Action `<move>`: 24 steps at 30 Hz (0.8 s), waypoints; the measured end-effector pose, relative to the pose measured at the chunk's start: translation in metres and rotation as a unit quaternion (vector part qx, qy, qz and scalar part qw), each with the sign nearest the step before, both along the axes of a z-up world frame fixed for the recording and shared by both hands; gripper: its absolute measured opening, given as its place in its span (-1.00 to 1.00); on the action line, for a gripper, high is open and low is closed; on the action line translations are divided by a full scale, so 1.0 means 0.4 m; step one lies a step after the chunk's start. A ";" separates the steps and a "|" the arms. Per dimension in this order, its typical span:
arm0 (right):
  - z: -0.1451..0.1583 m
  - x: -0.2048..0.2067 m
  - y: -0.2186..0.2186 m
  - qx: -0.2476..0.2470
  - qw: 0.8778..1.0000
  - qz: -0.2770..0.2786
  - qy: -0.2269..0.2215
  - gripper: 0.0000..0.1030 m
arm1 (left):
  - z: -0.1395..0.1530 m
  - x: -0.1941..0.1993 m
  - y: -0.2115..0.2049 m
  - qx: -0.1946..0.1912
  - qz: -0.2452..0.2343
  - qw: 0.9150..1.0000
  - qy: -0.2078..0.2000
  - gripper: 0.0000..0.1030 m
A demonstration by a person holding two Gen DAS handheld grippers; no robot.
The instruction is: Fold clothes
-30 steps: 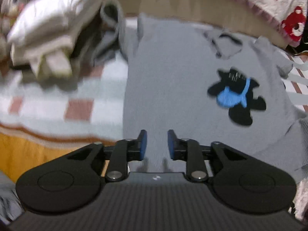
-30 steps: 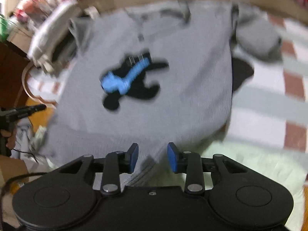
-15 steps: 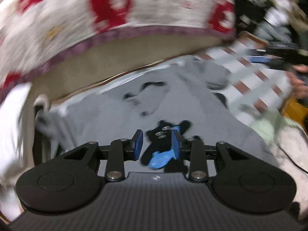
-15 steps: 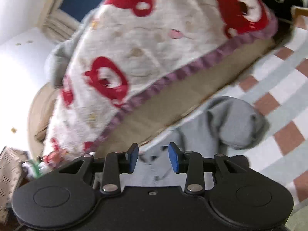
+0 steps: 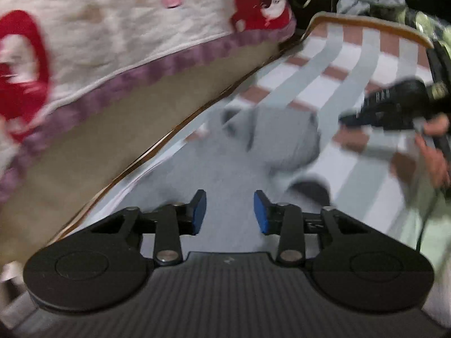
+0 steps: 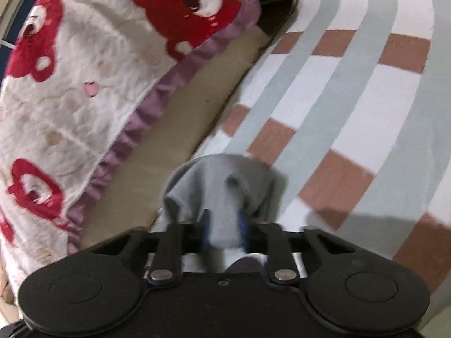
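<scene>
Grey knit is what you're working with: the grey top (image 5: 225, 174) lies spread on the striped bed cover (image 6: 366, 107), up against the edge of the bear-print blanket (image 6: 84, 90). Your right gripper (image 6: 224, 232) has the bunched sleeve (image 6: 222, 186) between its blue pads, and its jaws are closing on that fabric right now; the cloth fills the gap and bulges out ahead of the fingers. Wait for a firm bite before you lift, or the sleeve will likely slide out.

Your left gripper (image 5: 229, 211) is over the body of the top with its jaws parted and closing a little, nothing between them; the cloth lies below. The view is blurred, so I can't tell how close the pads are to the fabric. From there you can see your right hand (image 5: 434, 146) on the far side, beside the crumpled sleeve.

Judging from this, the step is the sleeve fold: carry that sleeve inward across the chest in a low, flat arc, and use the left to pin or pinch the shoulder line so the body doesn't drag. Keep the blanket's purple trim (image 5: 157, 70) out of the bite.
</scene>
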State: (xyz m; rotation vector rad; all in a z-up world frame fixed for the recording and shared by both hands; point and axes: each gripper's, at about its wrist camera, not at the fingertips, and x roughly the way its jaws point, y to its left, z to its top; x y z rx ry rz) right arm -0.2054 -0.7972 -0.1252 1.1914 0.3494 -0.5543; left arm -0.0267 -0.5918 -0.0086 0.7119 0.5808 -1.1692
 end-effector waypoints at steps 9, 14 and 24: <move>-0.113 0.073 -0.117 0.084 0.996 -0.020 -0.016 -0.17 | -0.280 -0.054 -0.291 -0.056 -0.001 0.997 0.060 -0.31; -0.105 0.166 -0.141 0.053 0.998 0.009 0.021 -0.02 | -0.346 -0.025 -0.392 -0.048 -0.007 0.997 0.061 -0.02; 0.007 0.229 -0.136 -0.112 0.994 0.019 0.003 -0.95 | -0.265 0.159 -0.247 -0.120 0.062 0.963 0.233 -0.70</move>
